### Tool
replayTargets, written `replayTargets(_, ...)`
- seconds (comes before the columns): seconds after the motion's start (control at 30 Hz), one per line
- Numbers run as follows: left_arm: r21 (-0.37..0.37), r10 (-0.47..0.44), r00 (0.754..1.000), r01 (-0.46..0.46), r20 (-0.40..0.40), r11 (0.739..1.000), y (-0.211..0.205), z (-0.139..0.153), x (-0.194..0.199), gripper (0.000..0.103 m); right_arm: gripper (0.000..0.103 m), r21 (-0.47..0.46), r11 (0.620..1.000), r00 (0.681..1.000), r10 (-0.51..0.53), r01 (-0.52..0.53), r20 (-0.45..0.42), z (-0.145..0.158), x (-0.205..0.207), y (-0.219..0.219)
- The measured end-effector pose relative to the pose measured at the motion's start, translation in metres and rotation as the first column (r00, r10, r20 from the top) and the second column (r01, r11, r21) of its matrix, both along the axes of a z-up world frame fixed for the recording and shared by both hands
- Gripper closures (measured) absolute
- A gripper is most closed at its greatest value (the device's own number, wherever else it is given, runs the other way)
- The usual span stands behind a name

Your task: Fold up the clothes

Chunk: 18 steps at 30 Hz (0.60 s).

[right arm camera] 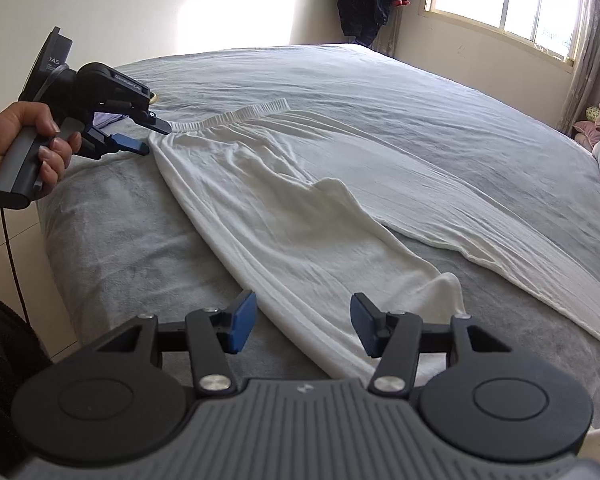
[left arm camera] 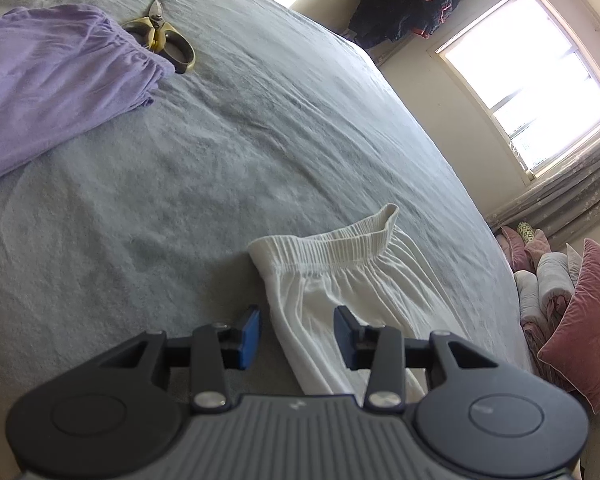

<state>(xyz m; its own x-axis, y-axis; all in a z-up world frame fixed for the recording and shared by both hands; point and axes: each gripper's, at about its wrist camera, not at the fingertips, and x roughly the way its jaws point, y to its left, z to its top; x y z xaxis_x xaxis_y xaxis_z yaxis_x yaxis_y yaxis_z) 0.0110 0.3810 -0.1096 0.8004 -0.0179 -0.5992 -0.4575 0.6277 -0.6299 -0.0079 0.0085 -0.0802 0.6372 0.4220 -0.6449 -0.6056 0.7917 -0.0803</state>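
Lying spread across the grey bedspread (right arm camera: 380,92) we see white trousers (right arm camera: 284,208) — elastic waistband (right arm camera: 236,114) at the far left, the two legs running toward the near right. Our right gripper (right arm camera: 303,328) hovers over the near leg close to its hem, its blue pads (right arm camera: 242,326) standing well apart with the cloth passing beneath them, nothing clamped. Our left gripper (right arm camera: 148,138), held in a hand (right arm camera: 18,148) at the left of the right wrist view, sits just beside the waistband's left corner; in its own view the left gripper (left arm camera: 296,338) shows its jaws parted, the trousers' side edge running between the pads (left arm camera: 252,336) — whether they touch the fabric we cannot tell. Farther left on the bed lie a lilac garment (left arm camera: 56,76) and, just beside its gathered edge, yellow-handled scissors (left arm camera: 166,38). Pillows (left arm camera: 580,312) are piled at the right, under a bright window (left arm camera: 528,76).
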Motion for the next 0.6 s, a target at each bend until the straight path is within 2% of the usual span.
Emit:
replayTargets(0.2, 0.018, -0.014, 1.0, 0.014, -0.007, 1.0, -0.004, 0.002, 0.001, 0.063, 0.051, 0.016, 1.0, 0.996, -0.021, 0.022, -0.081, -0.008, 0.008, -0.023)
replayTargets(0.27, 0.018, -0.023, 1.0, 0.023, -0.01, 1.0, -0.005, 0.002, 0.001, 0.063, 0.056, 0.016, 1.0, 0.994, -0.015, 0.016, -0.104, -0.011, 0.007, -0.027)
replayTargets(0.37, 0.018, -0.037, 0.999, 0.037, -0.015, 0.999, -0.007, 0.003, 0.001, 0.063, 0.07, 0.026, 0.999, 0.99, 0.021, -0.018, -0.136, -0.011, 0.0, -0.029)
replayTargets(0.57, 0.02, -0.065, 0.998, 0.065, -0.026, 0.998, -0.012, 0.004, 0.0, 0.064, 0.071, -0.005, 0.995, 0.982, 0.1, -0.102, -0.16, -0.01, -0.013, -0.027)
replayTargets(0.6, 0.048, -0.082, 0.996, 0.085, -0.047, 0.995, -0.017, 0.007, -0.001, 0.067, 0.071, -0.007, 0.994, 0.981, 0.108, -0.11, -0.161, -0.009, -0.015, -0.027)
